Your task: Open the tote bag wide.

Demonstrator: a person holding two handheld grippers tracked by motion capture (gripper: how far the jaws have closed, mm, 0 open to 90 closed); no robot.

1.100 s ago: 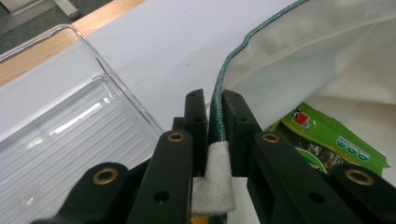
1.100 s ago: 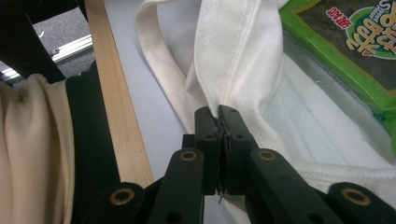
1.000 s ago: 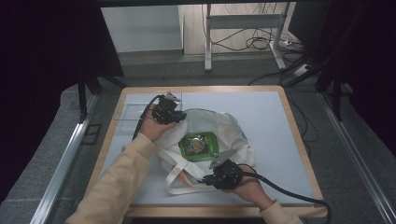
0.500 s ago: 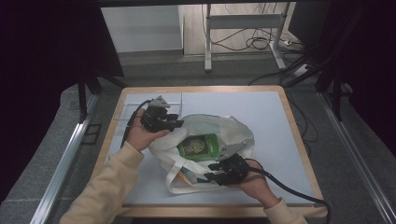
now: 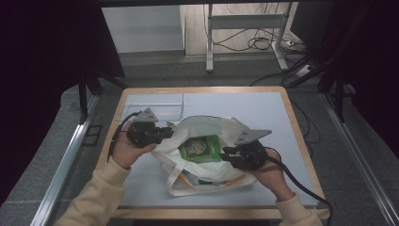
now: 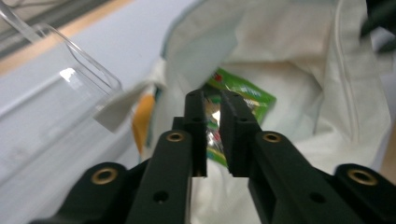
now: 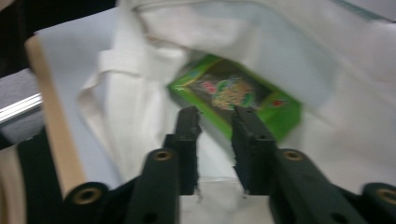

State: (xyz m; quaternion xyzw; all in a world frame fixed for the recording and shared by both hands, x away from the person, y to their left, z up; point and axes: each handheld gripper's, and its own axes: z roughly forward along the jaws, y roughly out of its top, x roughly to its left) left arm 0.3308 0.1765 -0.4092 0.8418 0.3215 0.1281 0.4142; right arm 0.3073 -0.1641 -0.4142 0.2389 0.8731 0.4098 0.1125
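Two grippers flank a white cloth tote bag [image 5: 207,160] mid-bench: left gripper [image 5: 170,132] and right gripper [image 5: 225,154], fingers narrow after just closing, nothing clearly pinched. Inside the bag lies a green snack packet [image 5: 200,148]. Soft, limp, light; grip the rim hem.

A clear, shallow plastic tray [image 5: 153,106] sits at the far left corner of the pale blue, wood-edged surface [image 5: 263,110]. Beyond the surface, on the grey floor [image 5: 155,66], stand the white metal legs of a frame [image 5: 209,42], with black cables [image 5: 256,44] coiled loosely between them.
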